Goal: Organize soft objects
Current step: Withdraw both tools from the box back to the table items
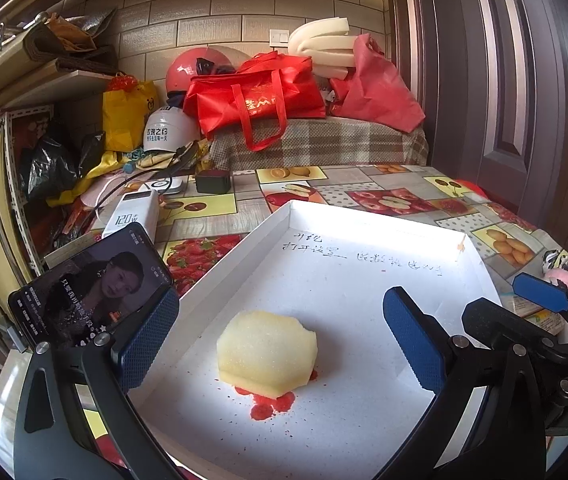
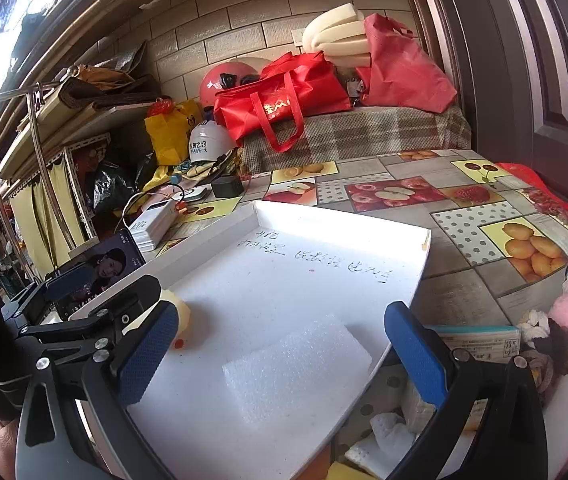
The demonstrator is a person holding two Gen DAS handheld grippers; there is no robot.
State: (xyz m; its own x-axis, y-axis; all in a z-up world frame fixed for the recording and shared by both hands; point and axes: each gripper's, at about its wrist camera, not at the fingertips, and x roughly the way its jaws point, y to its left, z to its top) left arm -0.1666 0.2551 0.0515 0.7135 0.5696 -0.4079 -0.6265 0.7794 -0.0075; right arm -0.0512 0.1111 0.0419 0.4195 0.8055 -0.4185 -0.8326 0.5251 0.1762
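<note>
Two soft pieces are seen in the white tray (image 1: 244, 236), a yellow sponge (image 1: 267, 352) framed by the wide-open left gripper (image 1: 282, 336) and a white foam slab (image 2: 296, 372) framed by the wide-open right gripper (image 2: 282, 344).

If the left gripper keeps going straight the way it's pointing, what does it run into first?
Most likely the yellow sponge, lying between the open fingers of the left gripper inside the white tray. Nothing sits nearer, though the depth is hard to judge.
</note>
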